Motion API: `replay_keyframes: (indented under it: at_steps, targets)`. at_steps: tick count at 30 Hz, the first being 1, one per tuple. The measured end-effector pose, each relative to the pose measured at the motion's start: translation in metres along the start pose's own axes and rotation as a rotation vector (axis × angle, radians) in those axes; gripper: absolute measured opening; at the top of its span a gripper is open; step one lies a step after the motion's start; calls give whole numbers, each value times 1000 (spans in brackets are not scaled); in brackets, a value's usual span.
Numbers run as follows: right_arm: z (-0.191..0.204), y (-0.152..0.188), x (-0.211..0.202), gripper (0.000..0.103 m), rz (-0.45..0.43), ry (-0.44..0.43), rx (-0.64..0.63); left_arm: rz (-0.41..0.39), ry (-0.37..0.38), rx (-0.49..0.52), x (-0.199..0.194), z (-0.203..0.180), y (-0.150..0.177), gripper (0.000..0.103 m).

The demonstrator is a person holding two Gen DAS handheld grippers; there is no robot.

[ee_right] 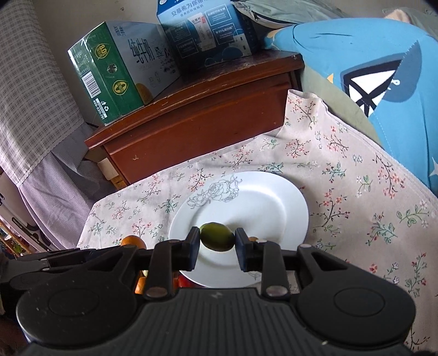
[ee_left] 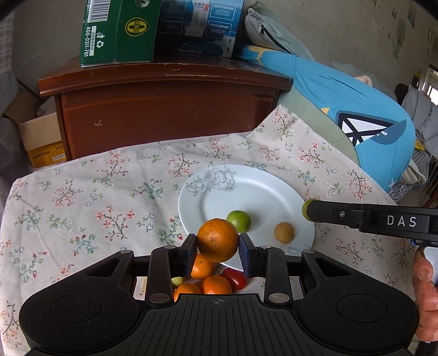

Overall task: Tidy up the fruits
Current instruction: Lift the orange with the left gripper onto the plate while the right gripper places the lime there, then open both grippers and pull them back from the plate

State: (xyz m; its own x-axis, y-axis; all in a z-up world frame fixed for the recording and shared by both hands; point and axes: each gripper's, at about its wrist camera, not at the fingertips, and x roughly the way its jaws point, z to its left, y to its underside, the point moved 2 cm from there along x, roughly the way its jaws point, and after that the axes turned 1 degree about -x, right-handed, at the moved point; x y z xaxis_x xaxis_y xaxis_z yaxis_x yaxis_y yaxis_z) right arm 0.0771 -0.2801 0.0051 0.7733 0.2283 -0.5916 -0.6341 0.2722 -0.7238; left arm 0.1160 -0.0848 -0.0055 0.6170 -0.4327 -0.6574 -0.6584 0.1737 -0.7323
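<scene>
**Two fruits held above a flowered cloth**

At the far left a checked grey curtain (ee_right: 24,90) hangs beside a small open cardboard box (ee_left: 41,137) on the floor. Next comes a dark red-brown wooden cabinet (ee_left: 164,109), with a green milk carton (ee_left: 117,30) and a blue printed carton (ee_left: 199,24) standing on its top. In front of it lies the surface, covered by a beige cloth with small flower sprigs (ee_left: 82,191). The left tool (ee_left: 218,243) is clamped on a round orange mandarin (ee_left: 217,239), held clear of the cloth; below it a heap of more mandarins (ee_left: 216,283) and a red tomato (ee_left: 235,276) rests at the near edge. Just right of that sits a round white plate with a grey rose drawing (ee_left: 246,186), carrying a green lime (ee_left: 241,220) and a small tan-brown fruit (ee_left: 284,232). The right tool (ee_right: 217,241) grips a dark green oval fruit (ee_right: 217,239) over the plate. At the far right a blue cushion with a sailboat print (ee_left: 356,109) leans against the wall
</scene>
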Motion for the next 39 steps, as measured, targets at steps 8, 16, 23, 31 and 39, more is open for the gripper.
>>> replay_keyframes:
  at_steps: [8,16,23,31,39]
  targets:
    - [-7,-9,28,28,30,6,25,19,14,27,28,0,-13,30]
    - [-15,-13,55,28,66,21,65,41,15,32,52,2,-21,30]
    - [-20,-13,71,28,84,43,86,59,-19,48,68,1,-26,30]
    - [-25,-13,76,31,84,64,121,52,-59,68,68,-5,-31,54]
    - [-24,-16,71,42,70,80,122,28,-126,96,57,-9,-35,84]
